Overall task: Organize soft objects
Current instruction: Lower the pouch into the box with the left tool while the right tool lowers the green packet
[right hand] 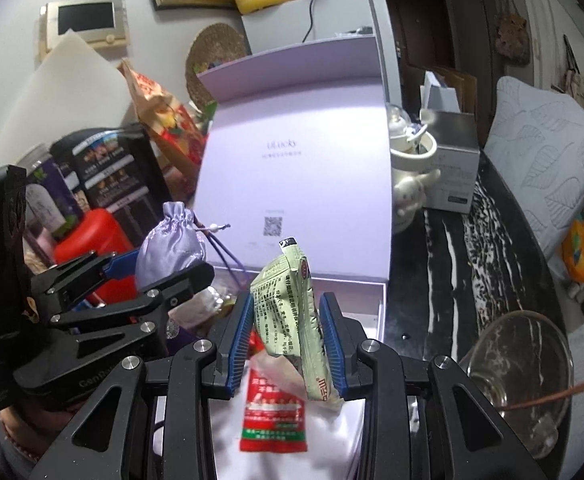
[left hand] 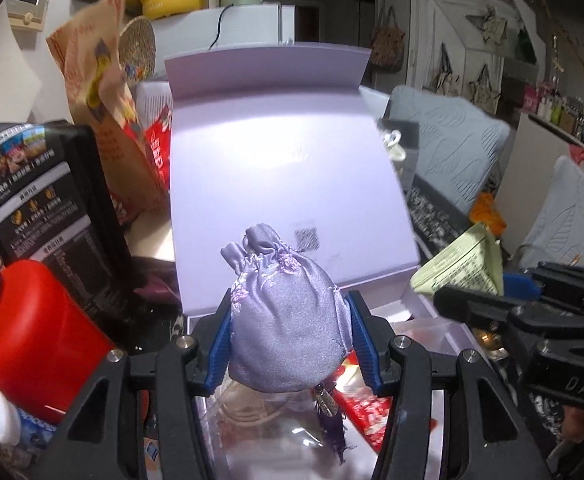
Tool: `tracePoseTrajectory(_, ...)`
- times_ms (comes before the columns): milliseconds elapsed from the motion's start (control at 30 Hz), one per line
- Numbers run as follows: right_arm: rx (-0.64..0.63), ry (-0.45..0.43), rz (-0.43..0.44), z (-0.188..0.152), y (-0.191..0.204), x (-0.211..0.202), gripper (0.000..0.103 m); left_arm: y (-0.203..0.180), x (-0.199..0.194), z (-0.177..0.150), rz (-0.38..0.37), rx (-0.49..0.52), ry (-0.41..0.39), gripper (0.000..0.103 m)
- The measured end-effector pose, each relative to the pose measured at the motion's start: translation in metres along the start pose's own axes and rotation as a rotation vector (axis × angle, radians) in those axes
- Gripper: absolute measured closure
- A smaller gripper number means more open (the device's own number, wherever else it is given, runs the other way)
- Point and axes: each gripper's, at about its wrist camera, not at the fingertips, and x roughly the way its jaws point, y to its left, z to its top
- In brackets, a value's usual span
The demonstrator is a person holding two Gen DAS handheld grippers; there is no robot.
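Lilac satin pouch [left hand: 287, 316] and pale green sachet [right hand: 296, 316], each gripped above an open lavender box [left hand: 292, 184].

Blue pads of the left gripper [left hand: 289, 344] are clamped on the pouch's sides, its drawstring neck upward and a purple tassel [left hand: 334, 428] hanging below. The right gripper [right hand: 287, 340] has its fingers pressed on the green sachet, held upright in front of the box's raised lid [right hand: 300, 148]; a red packet [right hand: 273, 412] lies in the box beneath it. A glass bowl [right hand: 520, 380] stands on the dark marbled table [right hand: 452, 264] to the right.

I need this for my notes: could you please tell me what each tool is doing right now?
Left tool: closed on the lilac drawstring pouch.
Right tool: closed on the pale green sachet.
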Motion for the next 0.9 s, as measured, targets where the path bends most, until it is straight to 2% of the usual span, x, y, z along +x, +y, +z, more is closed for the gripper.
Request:
tracePoseTrajectory(167, 0.038, 0.040, 0.023, -0.001, -0.010, 0.017, 0.069, 0.007, 0.018, -0.005, -0.005, -0.014, 0.046, 0.051)
tracePoseTrajectory(467, 0.049, 0.078, 0.027, 0.000, -0.015, 0.037, 0.069, 0.005, 0.027, -0.009, -0.011, -0.003, 0.085, 0.051)
tracePoseTrajectory(900, 0.053, 0.125, -0.010, -0.013, -0.017, 0.054, 0.069, -0.004, 0.042, -0.016, 0.007, 0.026, 0.158, 0.050)
